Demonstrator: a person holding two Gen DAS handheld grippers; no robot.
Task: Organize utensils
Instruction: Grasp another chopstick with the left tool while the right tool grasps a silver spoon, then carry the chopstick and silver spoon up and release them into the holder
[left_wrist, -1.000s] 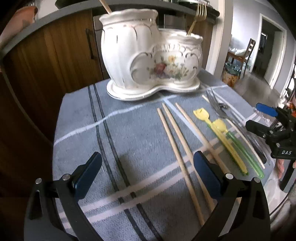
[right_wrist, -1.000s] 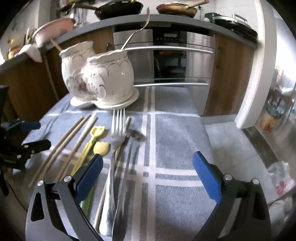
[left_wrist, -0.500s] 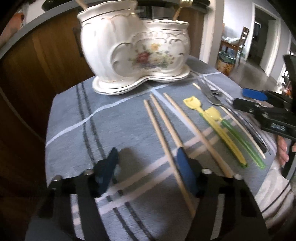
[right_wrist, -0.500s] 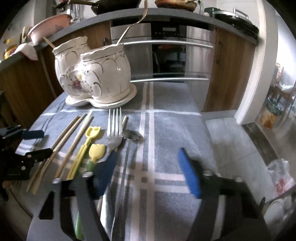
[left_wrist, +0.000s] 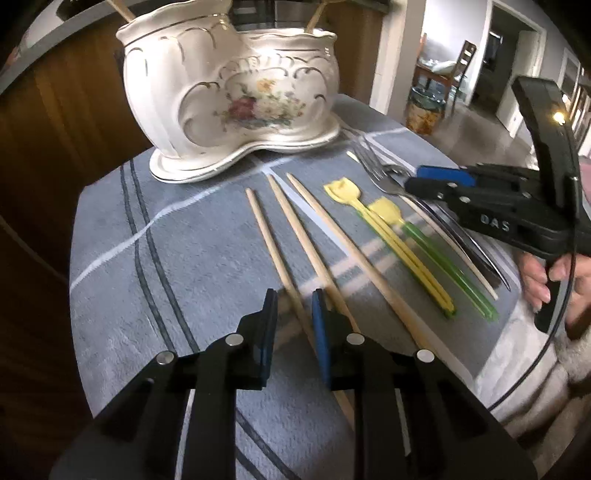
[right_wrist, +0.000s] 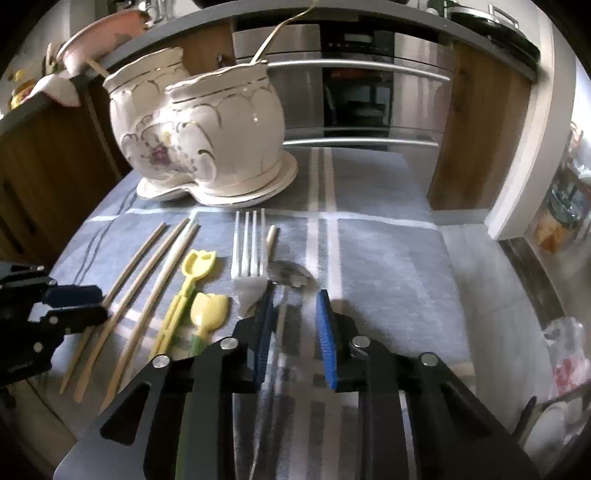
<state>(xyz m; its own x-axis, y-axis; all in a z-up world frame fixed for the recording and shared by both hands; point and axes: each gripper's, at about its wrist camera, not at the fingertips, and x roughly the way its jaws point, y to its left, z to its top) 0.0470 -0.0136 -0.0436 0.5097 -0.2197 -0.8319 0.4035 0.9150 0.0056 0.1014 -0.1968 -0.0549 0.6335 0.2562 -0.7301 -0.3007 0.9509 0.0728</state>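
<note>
A white floral ceramic utensil holder stands at the back of the cloth, with a wooden stick and a gold fork in it. Three wooden chopsticks lie side by side in front of it. My left gripper is closing, and the leftmost chopstick runs through the narrow gap, clear of the pads. To the right lie two yellow-headed plastic utensils, a fork, a pale stick and a spoon. My right gripper is closing over the spoon's handle, pads still apart from it.
A grey striped cloth covers the small table. Wooden cabinets and a steel oven stand behind it. A person's hand holds the right gripper. The left gripper shows at the left edge. A plastic bag lies right.
Both grippers' jaws have narrowed from wide open to a small gap. The left one has come in over the leftmost chopstick, the right one over the spoon handle.
</note>
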